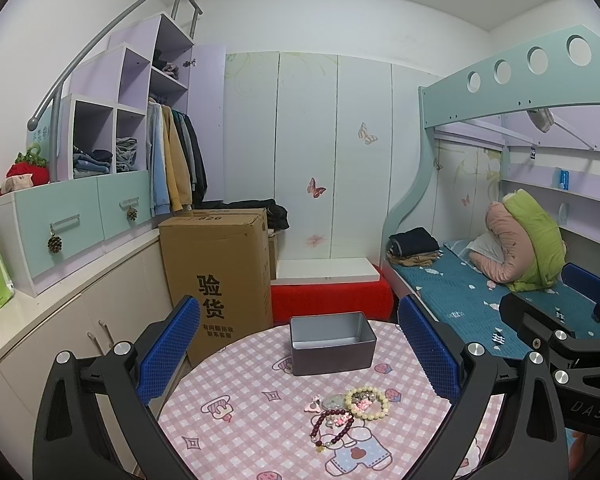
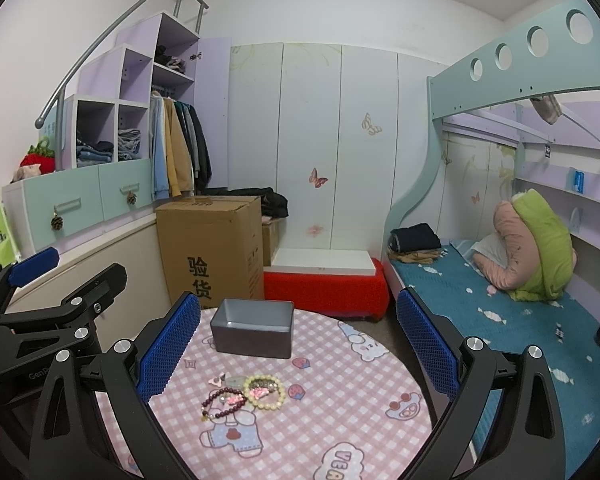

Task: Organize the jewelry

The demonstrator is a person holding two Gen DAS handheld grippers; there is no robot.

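A grey metal box point(image 1: 332, 342) stands open and empty at the far side of a round table with a pink checked cloth point(image 1: 240, 432). In front of it lie a pale yellow bead bracelet point(image 1: 367, 403), a dark red bead bracelet point(image 1: 332, 428), and small pink pieces point(image 1: 313, 405). My left gripper point(image 1: 300, 356) is open, held above the table, blue pads either side of the box. My right gripper point(image 2: 298, 346) is open above the table too; the box point(image 2: 253, 330), yellow bracelet point(image 2: 265, 392) and red bracelet point(image 2: 222, 402) lie between its fingers. Neither holds anything.
A tall cardboard box point(image 1: 220, 272) stands behind the table on the left, a red bench point(image 1: 332, 300) behind it, a bed with a blue sheet point(image 1: 480, 300) to the right, and cabinets point(image 1: 80, 320) along the left wall.
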